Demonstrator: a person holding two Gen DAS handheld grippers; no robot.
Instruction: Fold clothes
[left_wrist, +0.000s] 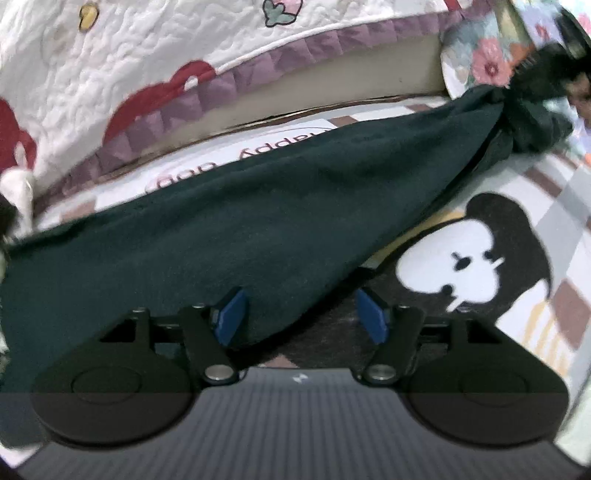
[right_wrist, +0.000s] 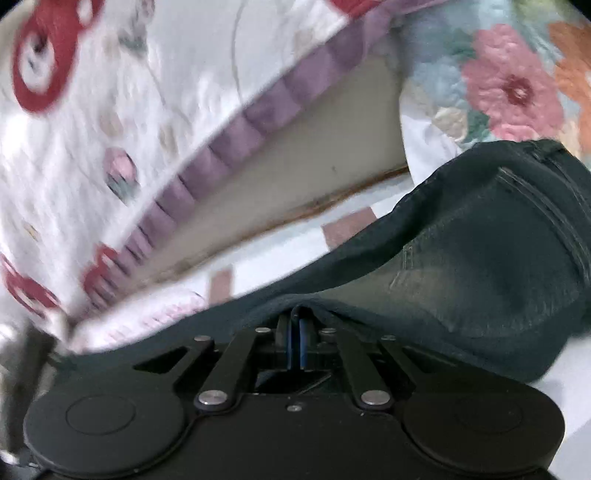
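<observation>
A pair of dark blue-green jeans lies stretched across the patterned sheet, running from lower left to upper right in the left wrist view. My left gripper stands open just above the near edge of the jeans; its blue pads are wide apart and the cloth edge lies between them without being pressed. In the right wrist view my right gripper is shut on a fold of the jeans, the blue pads together with the cloth bunched over their tips. A stitched pocket seam shows at the right.
A white quilt with red shapes and a purple border hangs over the bed side behind the jeans. A floral pillow sits at the upper right. The sheet carries a black-and-white cartoon print.
</observation>
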